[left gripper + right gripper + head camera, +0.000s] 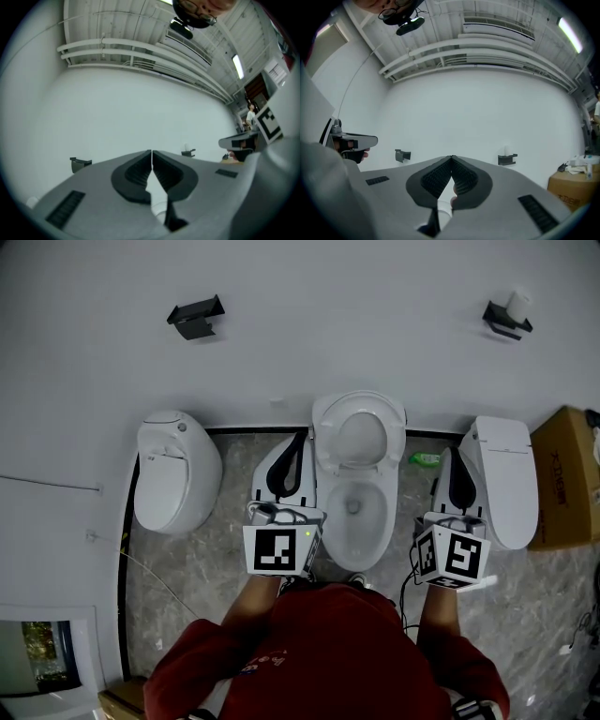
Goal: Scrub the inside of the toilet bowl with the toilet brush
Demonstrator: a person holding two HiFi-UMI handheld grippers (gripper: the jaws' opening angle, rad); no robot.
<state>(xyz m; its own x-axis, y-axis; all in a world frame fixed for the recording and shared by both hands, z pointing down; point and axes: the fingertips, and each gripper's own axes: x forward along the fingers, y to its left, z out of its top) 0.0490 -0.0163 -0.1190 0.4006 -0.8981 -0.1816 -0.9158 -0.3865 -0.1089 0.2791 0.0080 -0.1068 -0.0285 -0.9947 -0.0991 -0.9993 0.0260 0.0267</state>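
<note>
Left gripper (151, 152) and right gripper (451, 157): both pairs of jaws shut tip to tip, nothing between them. White wall (478, 108) ahead; toilet (361, 545) between the grippers.

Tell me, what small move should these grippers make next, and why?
Probably tip the right gripper down to look for the toilet brush. Both it and the left gripper are shut on nothing, aimed at the wall; no brush shows in any view, and the open toilet bowl lies below them.
</note>
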